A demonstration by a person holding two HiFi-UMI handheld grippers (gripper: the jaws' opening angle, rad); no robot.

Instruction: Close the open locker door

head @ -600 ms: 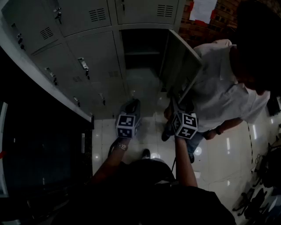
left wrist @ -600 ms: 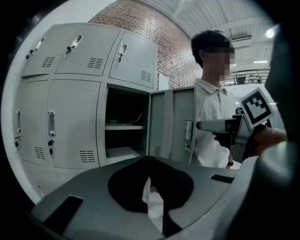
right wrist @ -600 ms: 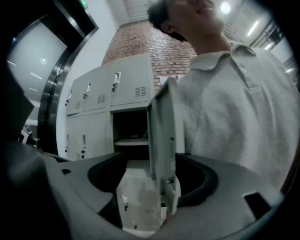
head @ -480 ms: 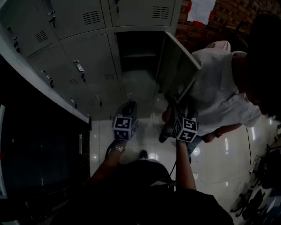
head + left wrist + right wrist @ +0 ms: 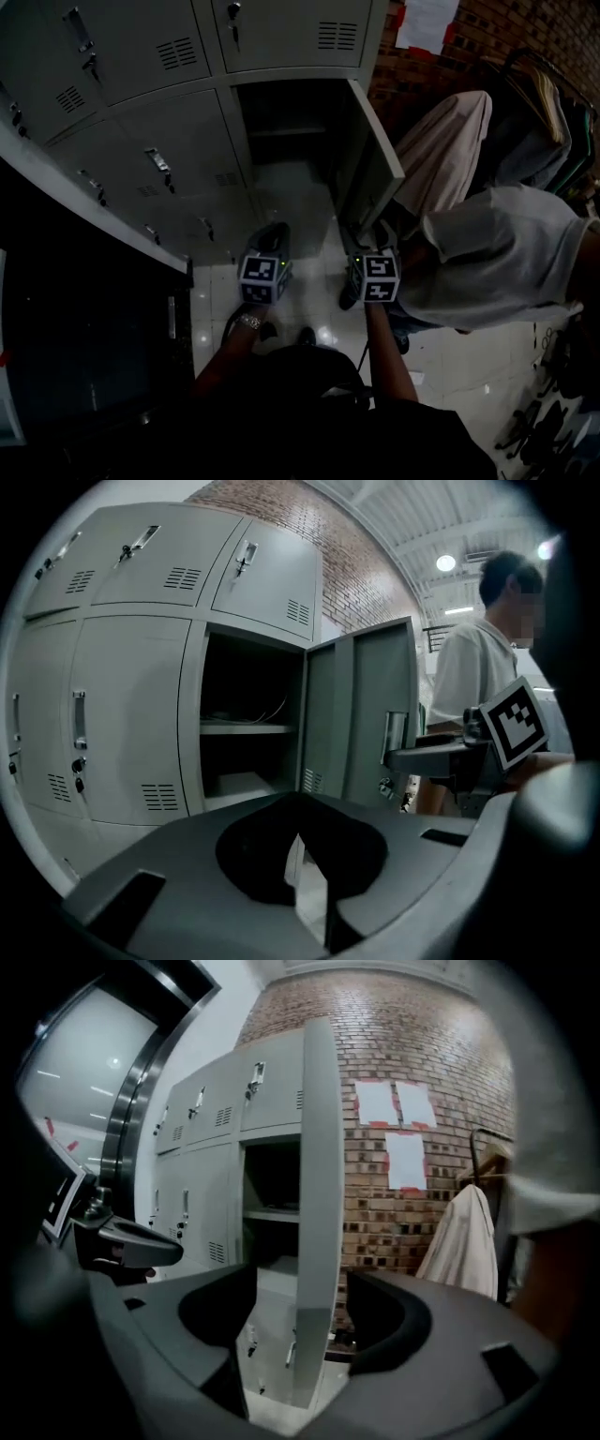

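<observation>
The grey locker bank has one open compartment (image 5: 286,122), its door (image 5: 370,164) swung out toward me. My right gripper (image 5: 371,232) is open at the door's free edge. In the right gripper view the door edge (image 5: 317,1147) stands upright between the two jaws with a gap on each side. My left gripper (image 5: 277,227) hangs shut and holds nothing, to the left of the door, pointing at the open compartment (image 5: 248,724). The door (image 5: 361,714) and the right gripper's finger (image 5: 441,757) show on the left gripper view's right side.
A person in a white shirt (image 5: 497,253) stands close on the right, behind the door. A beige coat (image 5: 450,159) hangs on a rack by the brick wall (image 5: 441,66). Closed lockers (image 5: 159,159) are to the left, and a dark glass frame (image 5: 84,356) beyond them.
My right gripper has moved up to the door's free edge. The person on the right has shifted further right, uncovering the hanging coat. The view has tilted slightly.
</observation>
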